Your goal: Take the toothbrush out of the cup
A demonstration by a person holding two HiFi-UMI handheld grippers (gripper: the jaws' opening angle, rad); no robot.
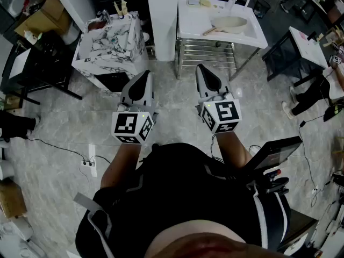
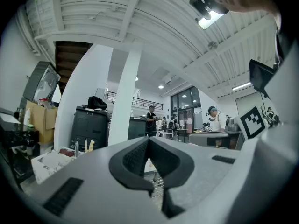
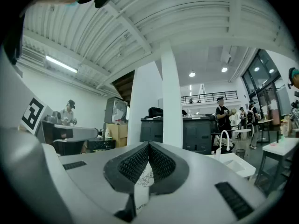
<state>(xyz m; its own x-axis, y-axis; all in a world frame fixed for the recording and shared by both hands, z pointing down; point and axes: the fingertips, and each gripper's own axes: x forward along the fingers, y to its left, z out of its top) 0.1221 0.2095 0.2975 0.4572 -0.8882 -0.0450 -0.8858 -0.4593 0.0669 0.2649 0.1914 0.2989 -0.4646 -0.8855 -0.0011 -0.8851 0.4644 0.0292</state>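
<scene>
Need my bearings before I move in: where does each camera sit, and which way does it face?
Head view: on the person's head, steeply down; torso, forearms, left gripper and right gripper show, aimed toward marble vanity, pillar, sink.
Left gripper view: on the left gripper, level along its shut jaws; pillar ahead, vanity lower left, right gripper's marker cube at right.
Right gripper view: on the right gripper, level along its shut jaws; pillar ahead, sink lower right, left gripper's marker cube at left.
Shared: all three show the pillar.

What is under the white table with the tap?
A shiny metal rack sits under the white table, above the tiled floor. The tabletop covers the rack's back part, so anything there is hidden.
</scene>
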